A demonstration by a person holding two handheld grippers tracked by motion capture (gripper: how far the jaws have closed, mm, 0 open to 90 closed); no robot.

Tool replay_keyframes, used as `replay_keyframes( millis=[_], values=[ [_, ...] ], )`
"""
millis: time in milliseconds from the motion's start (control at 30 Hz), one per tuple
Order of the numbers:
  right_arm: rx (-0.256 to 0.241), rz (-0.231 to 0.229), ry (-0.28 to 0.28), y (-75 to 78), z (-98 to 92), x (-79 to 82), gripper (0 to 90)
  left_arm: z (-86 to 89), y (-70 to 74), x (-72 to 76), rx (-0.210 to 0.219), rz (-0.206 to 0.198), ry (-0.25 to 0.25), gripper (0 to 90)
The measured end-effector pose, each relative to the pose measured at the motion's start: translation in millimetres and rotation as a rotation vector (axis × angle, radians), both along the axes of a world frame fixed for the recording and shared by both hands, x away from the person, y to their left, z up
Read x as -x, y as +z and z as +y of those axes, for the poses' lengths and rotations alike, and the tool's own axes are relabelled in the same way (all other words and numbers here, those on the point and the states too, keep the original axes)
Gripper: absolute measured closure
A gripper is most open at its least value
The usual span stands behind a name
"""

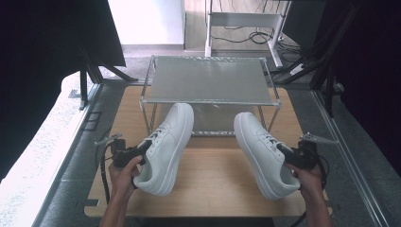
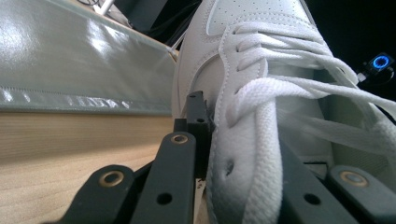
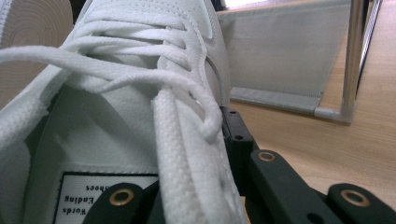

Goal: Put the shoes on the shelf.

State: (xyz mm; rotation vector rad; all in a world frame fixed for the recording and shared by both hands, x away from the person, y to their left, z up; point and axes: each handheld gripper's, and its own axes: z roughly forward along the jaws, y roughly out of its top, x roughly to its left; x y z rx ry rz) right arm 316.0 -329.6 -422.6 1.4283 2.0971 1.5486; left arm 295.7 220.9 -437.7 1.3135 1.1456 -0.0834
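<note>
Two white sneakers are held at once in the lower half of the high view, toes pointing up the frame toward the two-tier metal shoe rack (image 1: 208, 78) at its centre. The left sneaker (image 1: 166, 147) sits left of centre with its toe close to the rack's lower shelf; the right sneaker (image 1: 265, 153) sits right of centre, angled the other way.

The left gripper (image 1: 131, 153) has its fingers (image 2: 196, 122) clenched on the side wall of its sneaker at the collar, one jaw outside and one inside. The right gripper (image 1: 297, 155) grips the same way, its fingers (image 3: 236, 133) pinching the collar edge of the right sneaker beside the laces (image 3: 140, 70).

The risk, as I judge it, is in the grip: each shoe hangs from a thin, soft collar edge well behind its middle, so the toe may droop or swing and the fabric could slip from the jaws. A drooping toe could catch the rack's front rail or upright (image 3: 352, 56) instead of sliding onto the lower shelf. Loose laces might snag the frame too. Each shoe could also drag on the wooden desk (image 1: 217, 182).
</note>
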Motion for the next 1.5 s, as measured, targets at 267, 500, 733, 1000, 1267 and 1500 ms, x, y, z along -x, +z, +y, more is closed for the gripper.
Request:
replay_keyframes(
  millis=[267,500,733,1000,1267,1500],
  values=[
    [-0.057,-0.015,-0.008,5.6,1.6,1.8,87.5,6.1,6.2,4.8,0.014,-0.032,0.027,84.2],
    [-0.100,-0.026,-0.027,9.9,2.0,2.6,87.5,9.8,11.1,6.5,0.039,-0.058,0.029,84.2],
    [-0.113,-0.029,-0.037,12.9,2.8,2.3,87.5,10.4,12.0,6.7,0.048,-0.059,0.033,84.1],
    [-0.119,-0.042,-0.024,21.6,3.4,2.4,87.5,9.6,24.8,3.7,0.050,-0.076,0.028,84.1],
    [-0.130,-0.082,0.013,40.3,11.8,-6.4,87.5,4.7,36.4,-7.7,0.083,-0.091,0.015,84.0],
    [-0.139,-0.100,0.022,54.9,16.9,-13.6,87.5,0.9,47.2,-14.1,0.078,-0.104,0.007,83.9]
  ],
)
